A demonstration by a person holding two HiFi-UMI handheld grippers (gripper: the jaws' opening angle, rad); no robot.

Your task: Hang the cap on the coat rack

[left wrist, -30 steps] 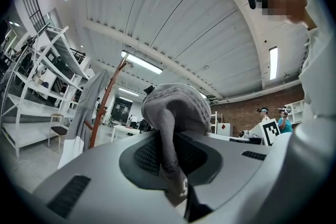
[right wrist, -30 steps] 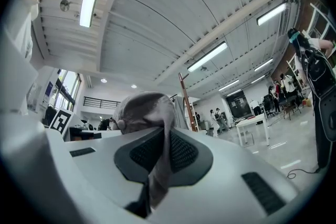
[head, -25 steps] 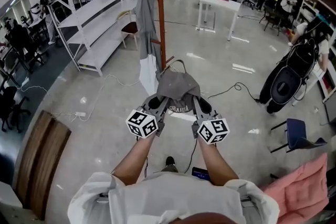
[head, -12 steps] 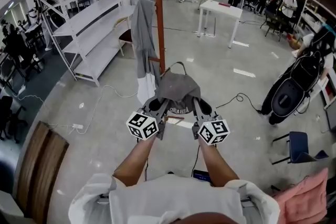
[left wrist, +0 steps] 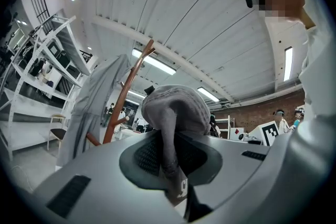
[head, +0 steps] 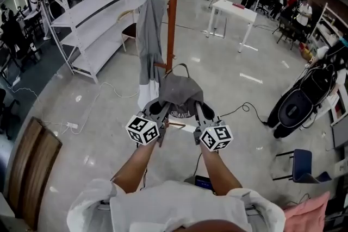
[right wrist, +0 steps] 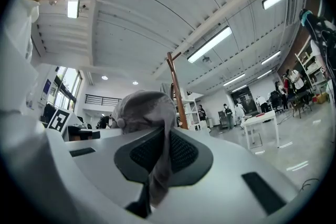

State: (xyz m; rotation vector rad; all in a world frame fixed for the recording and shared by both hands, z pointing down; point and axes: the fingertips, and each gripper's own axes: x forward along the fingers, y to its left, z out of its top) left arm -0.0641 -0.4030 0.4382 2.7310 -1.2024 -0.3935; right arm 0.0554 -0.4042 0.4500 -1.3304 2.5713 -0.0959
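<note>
The person stands short of the tall reddish-brown wooden coat rack, holding a soft grey fabric cap out in front at its foot. Both tools have it. The left gripper is pinched tight on a fold of the cap's edge, jaws closed down to the thickness of the cloth, and the right gripper is clamped the same way on the opposite edge. The crown is humped up between them.

The cap lies crosswise to the rack, its long axis running from one gripper to the other. Its thin strap loop stands up on the far side, the side facing the pole. A long grey coat already hangs on the rack's left, and a short wooden peg juts out below it, just beyond the loop. The pole rises a little left of the cap's middle, so I'd judge the left gripper the nearer one, and the move ahead is forward and upward toward a peg
</note>
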